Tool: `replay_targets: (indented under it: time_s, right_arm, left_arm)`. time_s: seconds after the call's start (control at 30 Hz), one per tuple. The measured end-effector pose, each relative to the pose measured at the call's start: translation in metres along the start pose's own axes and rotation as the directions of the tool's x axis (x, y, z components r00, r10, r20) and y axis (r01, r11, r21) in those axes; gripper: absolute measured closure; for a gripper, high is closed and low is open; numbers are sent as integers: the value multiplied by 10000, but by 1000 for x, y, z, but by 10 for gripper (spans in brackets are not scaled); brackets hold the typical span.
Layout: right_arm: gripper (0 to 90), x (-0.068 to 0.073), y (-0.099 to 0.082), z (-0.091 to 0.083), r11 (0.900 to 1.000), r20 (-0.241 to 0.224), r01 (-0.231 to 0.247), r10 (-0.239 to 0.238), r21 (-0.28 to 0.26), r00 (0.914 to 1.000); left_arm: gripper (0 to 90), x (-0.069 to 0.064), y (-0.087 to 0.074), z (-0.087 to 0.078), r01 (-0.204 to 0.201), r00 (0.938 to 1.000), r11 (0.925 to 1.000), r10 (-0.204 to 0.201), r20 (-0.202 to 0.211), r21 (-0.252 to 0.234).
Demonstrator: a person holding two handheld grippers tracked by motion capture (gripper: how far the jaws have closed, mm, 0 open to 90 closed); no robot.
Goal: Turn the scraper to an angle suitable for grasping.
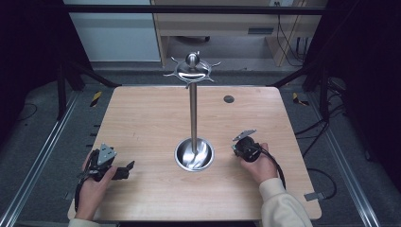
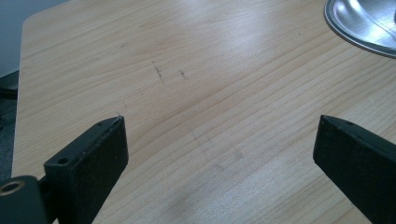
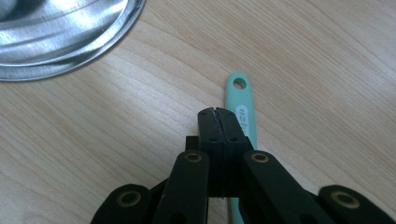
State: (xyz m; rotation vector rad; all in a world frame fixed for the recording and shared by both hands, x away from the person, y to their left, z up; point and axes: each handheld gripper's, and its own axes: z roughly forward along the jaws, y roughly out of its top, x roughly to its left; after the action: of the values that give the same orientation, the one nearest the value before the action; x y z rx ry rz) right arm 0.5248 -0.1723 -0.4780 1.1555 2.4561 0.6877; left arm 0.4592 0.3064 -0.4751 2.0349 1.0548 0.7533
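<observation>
A steel stand rises from the middle of the wooden table (image 1: 142, 118): a dish-shaped base (image 1: 194, 155), a thin pole and a hooked ring on top (image 1: 191, 71). My left gripper (image 1: 127, 168) rests near the front left with its jaws wide apart and only bare wood between them (image 2: 219, 126); the base's rim (image 2: 355, 28) is at its upper right. My right gripper (image 1: 235, 147) sits just right of the base. Its jaws (image 3: 217, 112) are pressed together, empty. A teal handle (image 3: 243, 100) with a hanging hole lies flat on the table, running under the jaws' right side.
The stand's base (image 3: 60, 37) lies close to the upper left of the right gripper. A small dark round plug (image 1: 229, 99) sits in the tabletop at the back. Black frame rails and cables surround the table.
</observation>
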Motion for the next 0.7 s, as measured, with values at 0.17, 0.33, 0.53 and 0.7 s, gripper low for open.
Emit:
replay_targets:
  time_s: [0.17, 0.33, 0.53, 0.7]
  right_arm:
    - [900, -2, -1, 1, 9999, -20, -51, 51, 131, 10000]
    - [900, -4, -1, 2, 9995, 35, -260, 259, 184, 9997]
    - [900, -12, -3, 2, 9985, 219, -487, 482, 231, 9986]
    - [900, -24, -8, -1, 9943, 404, -1037, 1027, 239, 9939]
  left_arm:
    - [30, 0, 0, 0, -1, 10000, 10000, 1, 0, -1]
    - [30, 0, 0, 0, -1, 10000, 10000, 1, 5, -8]
    - [30, 0, 0, -1, -9, 10000, 10000, 9, 17, -4]
    - [29, 0, 0, 0, 11, 10000, 10000, -11, 17, 1]
